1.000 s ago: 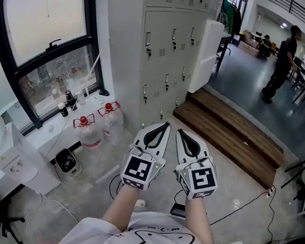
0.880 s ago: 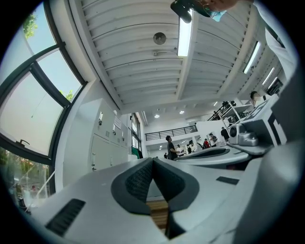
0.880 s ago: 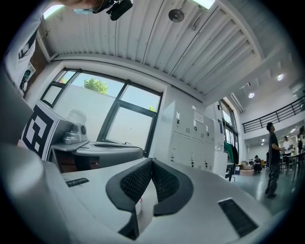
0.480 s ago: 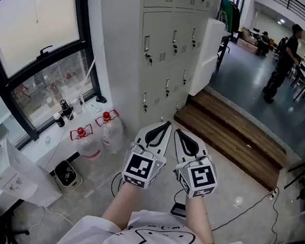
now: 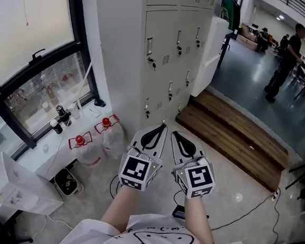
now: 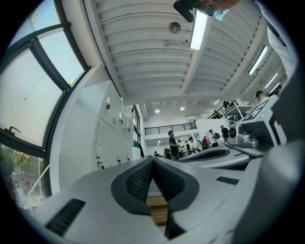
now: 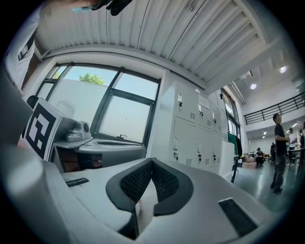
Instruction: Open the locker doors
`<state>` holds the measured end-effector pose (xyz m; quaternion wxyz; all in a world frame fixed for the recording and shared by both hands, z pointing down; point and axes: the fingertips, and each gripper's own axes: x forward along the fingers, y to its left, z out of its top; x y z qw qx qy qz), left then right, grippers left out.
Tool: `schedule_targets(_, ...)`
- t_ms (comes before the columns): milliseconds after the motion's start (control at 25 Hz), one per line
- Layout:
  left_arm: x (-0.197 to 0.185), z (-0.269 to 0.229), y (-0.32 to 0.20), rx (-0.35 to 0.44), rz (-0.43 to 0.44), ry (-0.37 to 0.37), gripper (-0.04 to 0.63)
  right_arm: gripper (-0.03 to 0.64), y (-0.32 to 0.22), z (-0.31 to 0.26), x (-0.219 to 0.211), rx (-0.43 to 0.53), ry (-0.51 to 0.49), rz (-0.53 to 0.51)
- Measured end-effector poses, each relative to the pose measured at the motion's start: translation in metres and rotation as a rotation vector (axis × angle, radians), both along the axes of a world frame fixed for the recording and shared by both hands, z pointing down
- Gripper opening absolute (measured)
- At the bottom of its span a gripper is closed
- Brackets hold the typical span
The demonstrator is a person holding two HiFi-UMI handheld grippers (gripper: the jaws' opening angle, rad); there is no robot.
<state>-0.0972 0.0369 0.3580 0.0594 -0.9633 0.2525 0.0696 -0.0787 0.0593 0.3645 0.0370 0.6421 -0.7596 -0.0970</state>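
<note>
The left gripper [image 5: 162, 126] and right gripper [image 5: 174, 133] are held side by side at chest height, pointing toward the lockers [image 5: 171, 57], well short of them. The left gripper view shows its jaws clenched tip to tip on nothing, with only wooden step visible through the gap behind the pads [image 6: 138, 181]. In the right gripper view the pads [image 7: 138, 180] likewise meet at the tip, and nothing is held. The lockers stand as a grey bank against the wall straight ahead. Every door [image 5: 159, 37] in view is closed, each with a handle [image 5: 149, 45] and vent slots. A white cabinet [image 5: 209, 52] stands at the far end of the bank. Left of the lockers is a dark-framed window [image 5: 33, 60], its sill [image 5: 47, 144] carrying small bottles [image 5: 63, 115]. Two clear jugs [image 5: 109, 133] with red caps sit on the floor [image 5: 240, 206] below it. To the right a wooden step [image 5: 231, 133] leads up to a darker hall, where a person [image 5: 284, 61] stands.
</note>
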Motion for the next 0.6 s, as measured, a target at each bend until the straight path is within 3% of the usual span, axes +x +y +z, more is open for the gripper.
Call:
schedule_targets(320, 0.006, 0.030, -0.040, -0.064, -0.028, -0.012, 0.018, 0.020, -0.040, 0.029, 0.007, -0.062, -0.013, -0.030)
schedule_targets(600, 0.036, 0.043, -0.091, -0.082, -0.074, -0.031, 0.018, 0.020, -0.097, 0.039, 0.035, -0.068, -0.026, -0.089)
